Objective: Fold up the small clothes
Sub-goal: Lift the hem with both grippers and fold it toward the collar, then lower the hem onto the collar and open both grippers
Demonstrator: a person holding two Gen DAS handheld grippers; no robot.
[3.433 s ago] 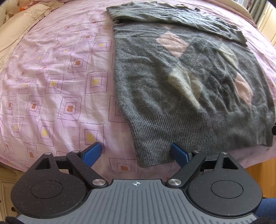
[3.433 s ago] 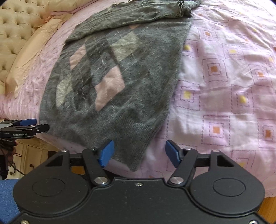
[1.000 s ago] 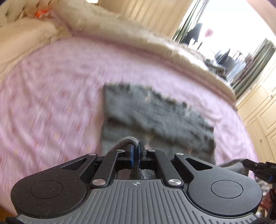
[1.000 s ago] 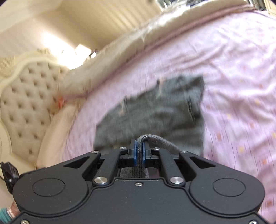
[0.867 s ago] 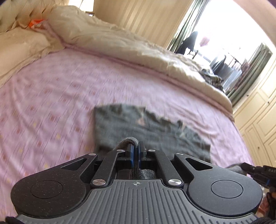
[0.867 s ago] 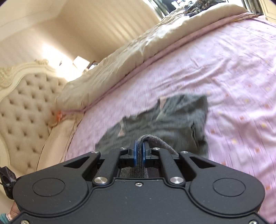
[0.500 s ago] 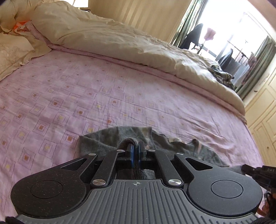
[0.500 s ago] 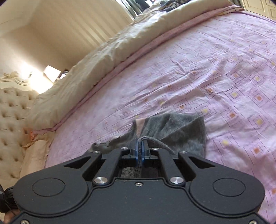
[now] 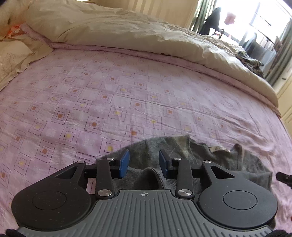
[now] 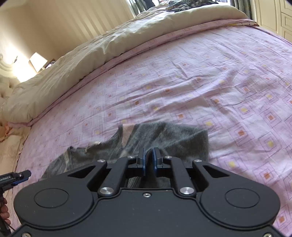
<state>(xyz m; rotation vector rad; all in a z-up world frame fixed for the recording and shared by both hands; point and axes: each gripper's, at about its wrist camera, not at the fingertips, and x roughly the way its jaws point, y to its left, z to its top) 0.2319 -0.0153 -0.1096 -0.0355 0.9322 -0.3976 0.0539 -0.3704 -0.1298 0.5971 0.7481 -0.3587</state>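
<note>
A grey sweater (image 9: 228,164) with pink and beige diamonds lies folded over on itself on the pink patterned bed sheet (image 9: 109,91). My left gripper (image 9: 143,163) is open, blue pads wide apart, with the ribbed hem lying loose just beneath them. In the right wrist view the sweater (image 10: 173,134) spreads out ahead, slightly blurred. My right gripper (image 10: 149,162) has its pads a narrow gap apart with grey knit between them. The tip of the left gripper (image 10: 14,177) shows at the left edge there.
A cream duvet (image 9: 127,31) is bunched along the far side of the bed, with a pillow (image 9: 12,56) at the left. Cream wardrobe doors (image 10: 273,14) stand beyond the bed's right end. A hand (image 10: 2,206) shows at the lower left.
Both grippers carried the sweater's hem up and over to its neck end. The left gripper has since opened and let the hem drop; the right pads have parted slightly.
</note>
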